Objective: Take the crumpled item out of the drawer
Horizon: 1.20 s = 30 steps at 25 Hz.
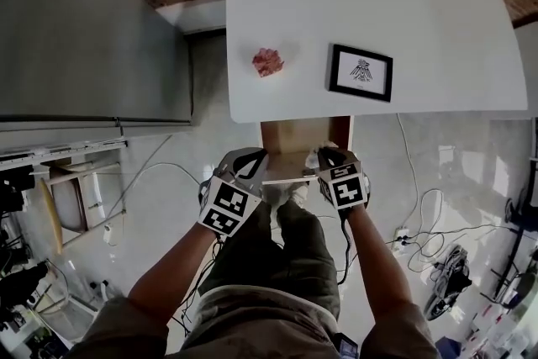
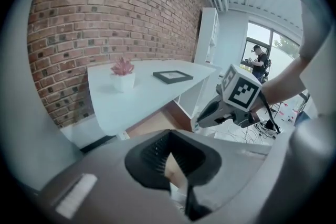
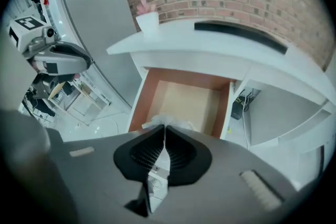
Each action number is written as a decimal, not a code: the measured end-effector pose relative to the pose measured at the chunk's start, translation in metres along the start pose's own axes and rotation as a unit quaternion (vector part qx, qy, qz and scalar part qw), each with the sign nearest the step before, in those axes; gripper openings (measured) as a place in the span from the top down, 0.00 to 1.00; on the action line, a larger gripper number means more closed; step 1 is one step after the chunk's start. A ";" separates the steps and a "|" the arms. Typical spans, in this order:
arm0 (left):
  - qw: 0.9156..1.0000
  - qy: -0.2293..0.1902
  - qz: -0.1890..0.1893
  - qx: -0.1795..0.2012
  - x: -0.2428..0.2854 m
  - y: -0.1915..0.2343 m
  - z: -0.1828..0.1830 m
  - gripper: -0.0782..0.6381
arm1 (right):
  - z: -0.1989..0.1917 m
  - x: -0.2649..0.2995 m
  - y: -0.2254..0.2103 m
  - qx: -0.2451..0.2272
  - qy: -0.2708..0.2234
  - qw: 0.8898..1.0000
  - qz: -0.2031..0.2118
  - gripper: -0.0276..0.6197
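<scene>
The wooden drawer [image 1: 304,134] stands pulled out under the white table [image 1: 420,29]; its pale floor [image 3: 186,99] looks bare. My right gripper [image 3: 164,129] hangs above the drawer's front edge, shut on a crumpled white, thin wad [image 3: 167,123] that sticks out past its tips. In the head view the right gripper [image 1: 324,164] is at the drawer's front right and the left gripper [image 1: 248,164] at its front left. The left gripper [image 2: 169,139] has its tips together with nothing in them. It points at the table edge, beside the right gripper [image 2: 202,120].
A pink plant in a white pot [image 1: 267,61] and a black-framed picture [image 1: 361,72] sit on the table. A tall grey cabinet [image 1: 92,21] stands to the left. Cables [image 1: 420,223] lie on the floor to the right. My legs are below the drawer front.
</scene>
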<state>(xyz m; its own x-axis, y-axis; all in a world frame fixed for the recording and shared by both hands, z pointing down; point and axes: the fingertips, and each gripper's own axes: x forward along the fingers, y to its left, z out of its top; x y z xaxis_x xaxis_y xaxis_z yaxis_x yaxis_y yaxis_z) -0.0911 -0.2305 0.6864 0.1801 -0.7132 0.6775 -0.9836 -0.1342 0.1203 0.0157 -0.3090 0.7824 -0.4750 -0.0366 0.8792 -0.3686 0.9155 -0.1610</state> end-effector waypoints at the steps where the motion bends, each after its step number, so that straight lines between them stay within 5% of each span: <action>1: 1.000 -0.004 0.001 0.002 -0.006 -0.001 0.008 0.89 | 0.006 -0.015 0.002 0.003 -0.015 1.000 -0.002 0.89; 14: 0.995 -0.093 0.010 0.030 -0.086 -0.015 0.138 0.89 | 0.119 -0.228 0.020 0.017 -0.223 0.973 -0.047 0.89; 23: 0.981 -0.182 0.030 0.064 -0.163 -0.024 0.229 0.89 | 0.176 -0.365 0.039 0.006 -0.362 0.929 -0.076 0.89; 30: 0.962 -0.249 0.045 0.101 -0.229 -0.039 0.284 0.89 | 0.208 -0.456 0.059 -0.011 -0.453 0.884 -0.113 0.89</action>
<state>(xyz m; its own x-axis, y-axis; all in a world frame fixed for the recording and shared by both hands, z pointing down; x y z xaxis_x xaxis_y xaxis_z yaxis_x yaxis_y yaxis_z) -0.0922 -0.2571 0.3201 0.1236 -0.9625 0.2415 -0.9833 -0.1515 -0.1005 0.0442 -0.3219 0.2784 -0.8398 -0.5168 0.1664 -0.5255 0.8507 -0.0101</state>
